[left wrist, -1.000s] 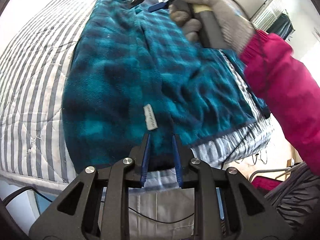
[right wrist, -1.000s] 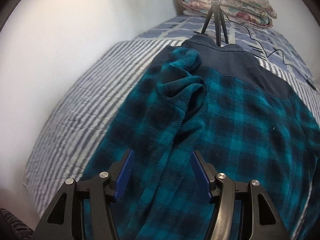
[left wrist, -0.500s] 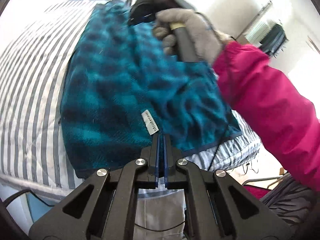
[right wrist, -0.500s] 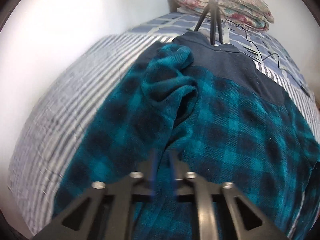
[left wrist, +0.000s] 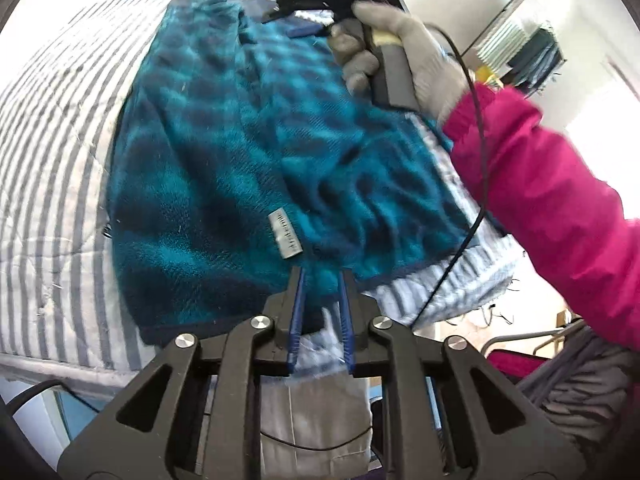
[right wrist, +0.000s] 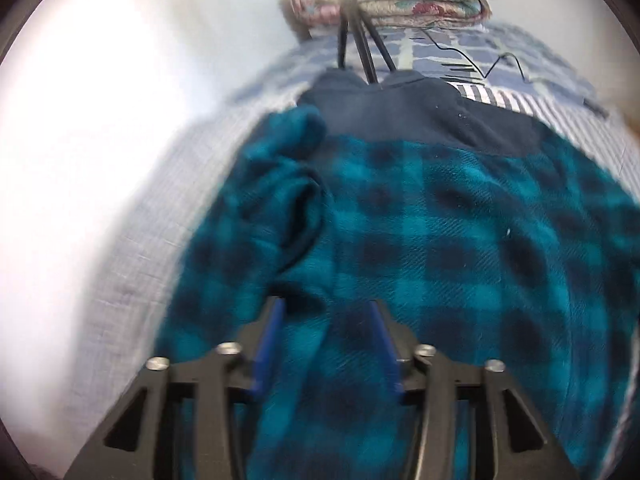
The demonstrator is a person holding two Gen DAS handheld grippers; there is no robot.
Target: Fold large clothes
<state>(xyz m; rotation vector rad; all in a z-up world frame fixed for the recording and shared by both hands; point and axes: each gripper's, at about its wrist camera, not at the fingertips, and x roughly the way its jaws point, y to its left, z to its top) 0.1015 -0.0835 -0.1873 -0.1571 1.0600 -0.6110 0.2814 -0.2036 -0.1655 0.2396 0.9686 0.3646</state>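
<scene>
Teal-and-navy plaid fleece garment (left wrist: 208,152) with a solid navy yoke (right wrist: 420,120), lying spread on striped bedding (left wrist: 52,128); one sleeve, apparently, folded inward; grey label (left wrist: 285,236) near the hem.

The fleece garment (left wrist: 208,168) is teal-and-navy plaid with a navy yoke; the bedspread (left wrist: 52,128) is grey-and-white striped; the sleeve (left wrist: 560,200) is magenta.
</scene>
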